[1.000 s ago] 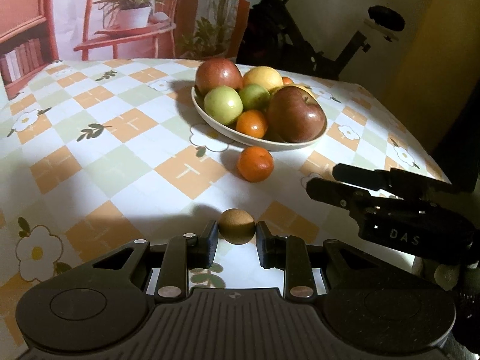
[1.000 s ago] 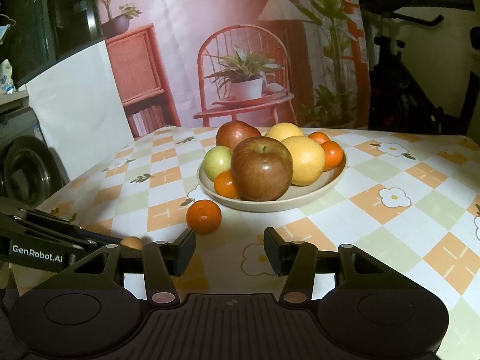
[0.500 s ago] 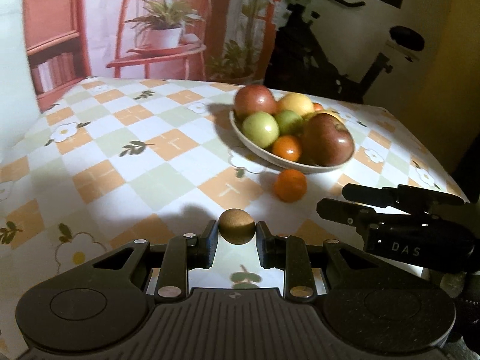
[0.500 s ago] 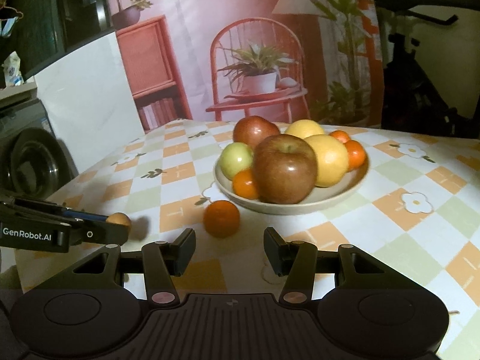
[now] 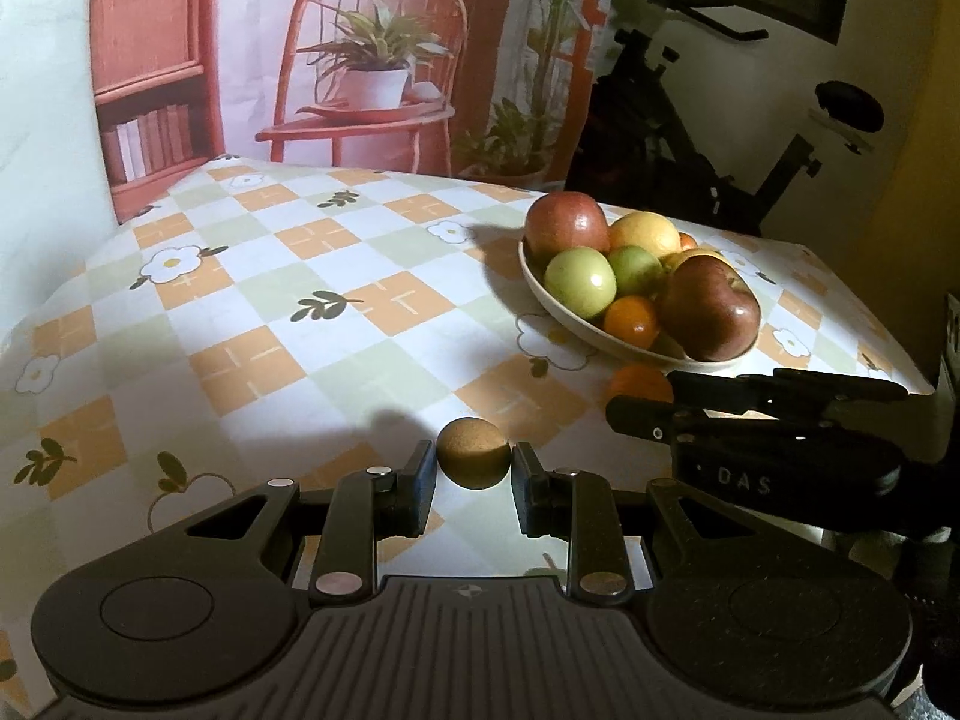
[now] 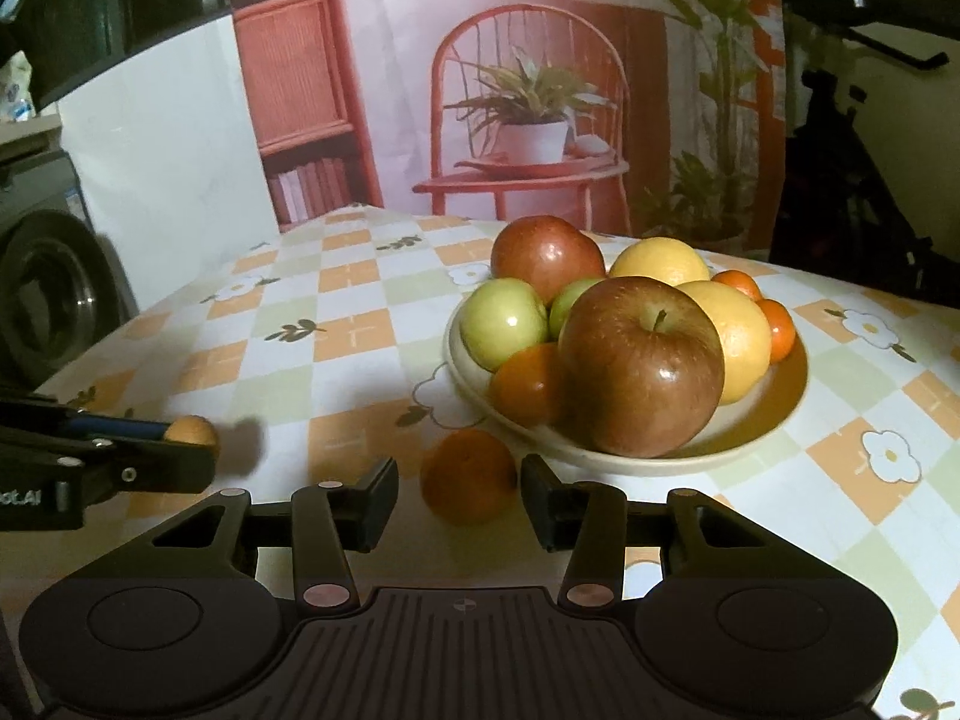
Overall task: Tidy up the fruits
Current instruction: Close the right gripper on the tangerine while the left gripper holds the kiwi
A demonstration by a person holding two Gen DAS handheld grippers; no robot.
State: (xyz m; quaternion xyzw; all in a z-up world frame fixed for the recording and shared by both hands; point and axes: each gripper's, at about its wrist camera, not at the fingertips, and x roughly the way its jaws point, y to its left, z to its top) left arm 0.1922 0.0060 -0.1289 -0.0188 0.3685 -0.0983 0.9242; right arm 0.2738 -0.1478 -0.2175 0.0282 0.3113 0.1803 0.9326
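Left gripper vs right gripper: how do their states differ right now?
The left gripper is shut on a small brown fruit, held off the tablecloth. The right gripper is open; its jaws have just been closing around the loose orange, which lies on the table and is not yet pinched. Both point toward the fruit bowl.

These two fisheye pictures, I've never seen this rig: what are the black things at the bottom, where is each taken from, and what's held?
No robot: a person holds a two-finger gripper in each hand, with a camera on each looking along its fingers. In the left wrist view, the left gripper is shut on a small brown fruit. In the right wrist view, the right gripper has its jaws around a loose orange on the tablecloth; they have just been closing, with gaps still showing, so it is not gripped yet. Behind sits a bowl of apples and citrus.
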